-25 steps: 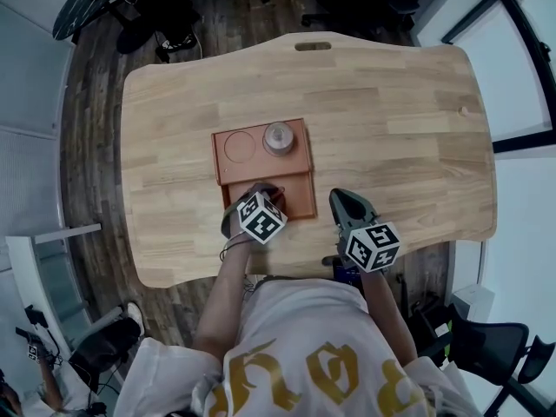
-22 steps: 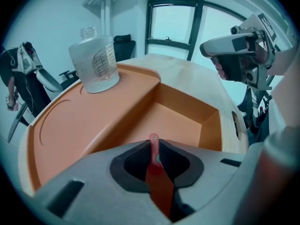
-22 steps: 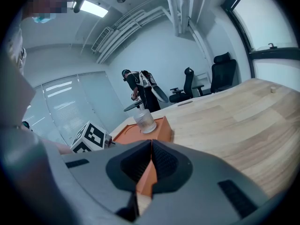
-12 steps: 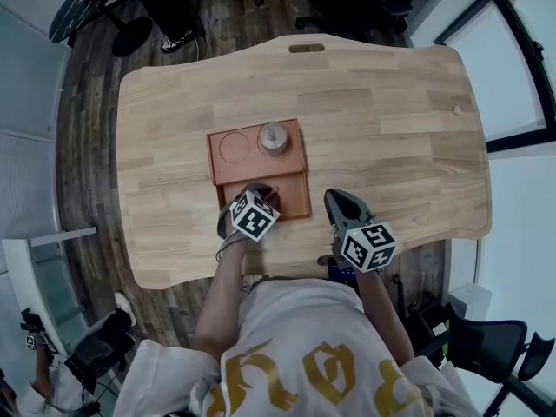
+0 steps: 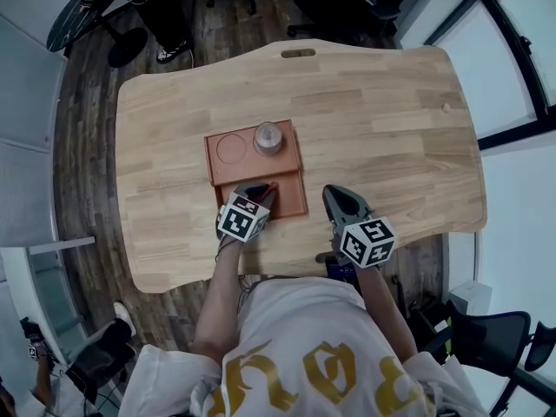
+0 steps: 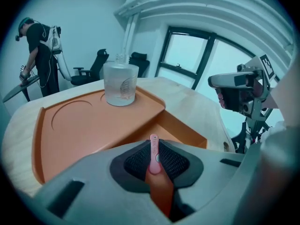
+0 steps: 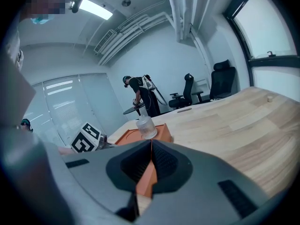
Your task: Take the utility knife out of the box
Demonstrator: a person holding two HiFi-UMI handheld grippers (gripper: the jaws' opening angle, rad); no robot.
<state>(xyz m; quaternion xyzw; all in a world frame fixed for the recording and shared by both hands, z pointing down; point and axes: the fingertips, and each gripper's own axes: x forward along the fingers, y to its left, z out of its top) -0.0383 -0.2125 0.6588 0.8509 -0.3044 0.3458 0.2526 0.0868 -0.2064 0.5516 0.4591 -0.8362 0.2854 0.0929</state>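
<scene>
The left hand-held gripper (image 5: 257, 192) is rising and rolling compared with a second ago. Its jaws are clamping the pink utility knife (image 6: 153, 154), which is lifting above the near compartment of the orange box (image 5: 209, 158), so removal is looking nearly done. The right hand-held gripper (image 5: 340, 200) is waiting closed and empty near the wooden tabletop's (image 5: 382, 120) near edge. Beyond, a person (image 6: 41, 55) is working among office chairs.

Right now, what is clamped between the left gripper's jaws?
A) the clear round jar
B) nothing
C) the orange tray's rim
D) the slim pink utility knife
D: the left gripper's jaws press on both sides of the slim pink utility knife; the clear round jar stands apart on the orange tray.
</scene>
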